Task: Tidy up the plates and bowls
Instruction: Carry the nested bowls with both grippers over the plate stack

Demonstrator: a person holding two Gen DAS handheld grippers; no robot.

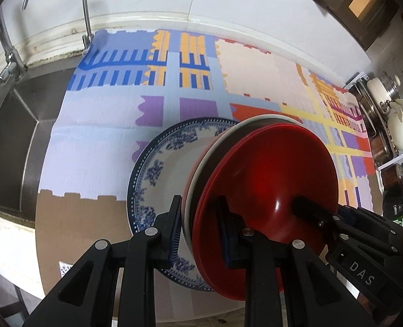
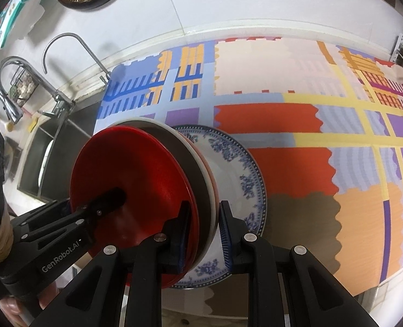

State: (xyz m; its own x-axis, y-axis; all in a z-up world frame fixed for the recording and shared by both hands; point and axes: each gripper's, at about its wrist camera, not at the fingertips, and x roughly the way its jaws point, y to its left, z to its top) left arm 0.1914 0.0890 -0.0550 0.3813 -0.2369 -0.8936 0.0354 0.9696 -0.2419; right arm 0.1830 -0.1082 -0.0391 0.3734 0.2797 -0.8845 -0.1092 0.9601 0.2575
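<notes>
The sink [image 1: 19, 136] at the left is partly cut off. The left gripper [image 1: 201, 229] and the right gripper [image 2: 204, 231] each clamp narrowly the rim of one stack of bowls [image 1: 266, 174], tilted above one blue-patterned plate [image 1: 158, 169] on the table [image 1: 98, 141]. The stack hides part of the plate; how many bowls, I cannot count. Open cloth lies to the right.

White capital letters "DAS" stand on the black plastic body of the right hand-held gripper [image 1: 299, 204], seen at the lower right of the left wrist view. White lettering "GenRobot.AI" stands on the black plastic body of the left hand-held gripper [image 2: 114, 196], at the lower left of the right wrist view. A small printed label at the tabletop's near left edge is too blurred to read
</notes>
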